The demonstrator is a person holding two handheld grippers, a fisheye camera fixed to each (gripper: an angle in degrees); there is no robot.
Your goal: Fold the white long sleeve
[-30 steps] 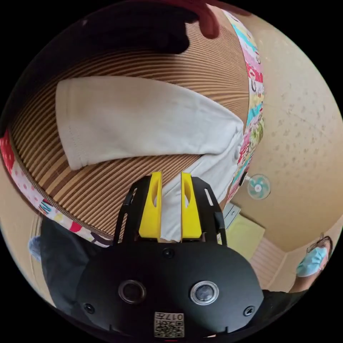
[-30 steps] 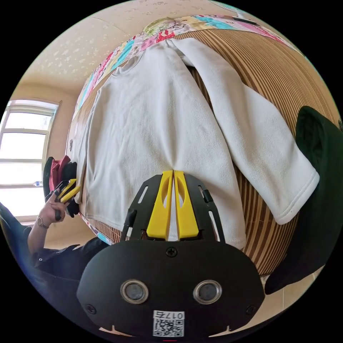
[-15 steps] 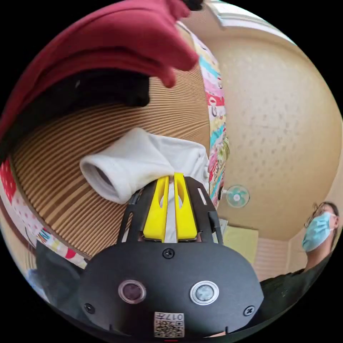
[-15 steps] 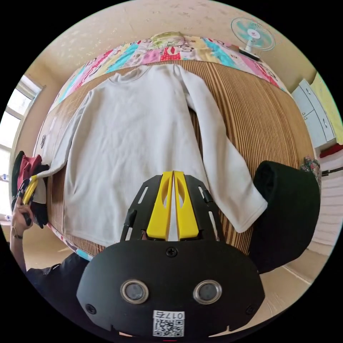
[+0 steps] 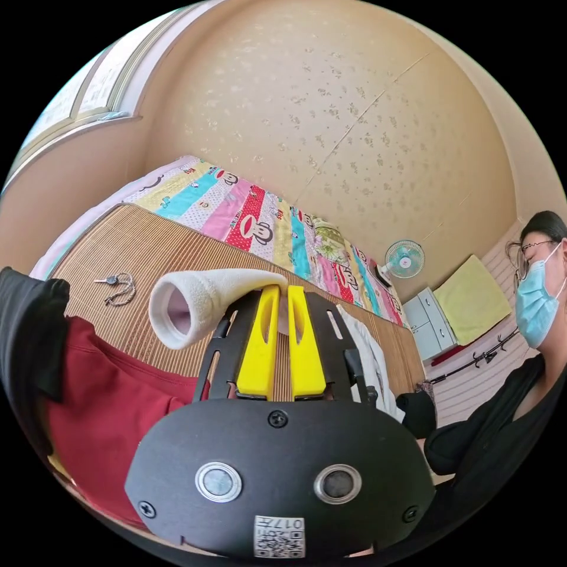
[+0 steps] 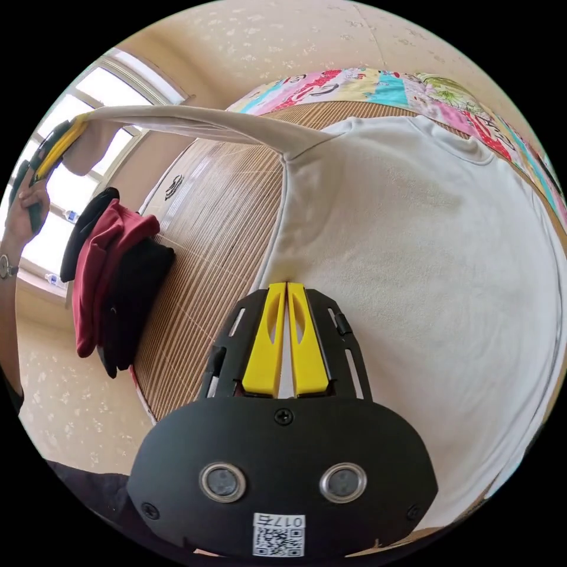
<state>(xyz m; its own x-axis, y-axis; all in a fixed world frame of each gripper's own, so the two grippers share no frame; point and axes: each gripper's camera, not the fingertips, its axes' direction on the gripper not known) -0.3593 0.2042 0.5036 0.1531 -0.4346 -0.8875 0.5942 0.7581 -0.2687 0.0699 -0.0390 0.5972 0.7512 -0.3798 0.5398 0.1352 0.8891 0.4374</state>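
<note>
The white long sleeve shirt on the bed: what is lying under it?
Under the white long sleeve shirt lies the striped bamboo mat, seen beside its edge. What the shirt's body covers cannot be seen. One sleeve is lifted clear.

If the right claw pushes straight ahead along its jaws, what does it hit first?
Probably the white shirt's body: the right claw, already shut on its side edge, points across that spread cloth on the striped mat. Depth is unclear.

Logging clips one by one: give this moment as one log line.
left tongs: shut on sleeve, lifted | right tongs: shut on shirt edge | shirt on mat
</note>
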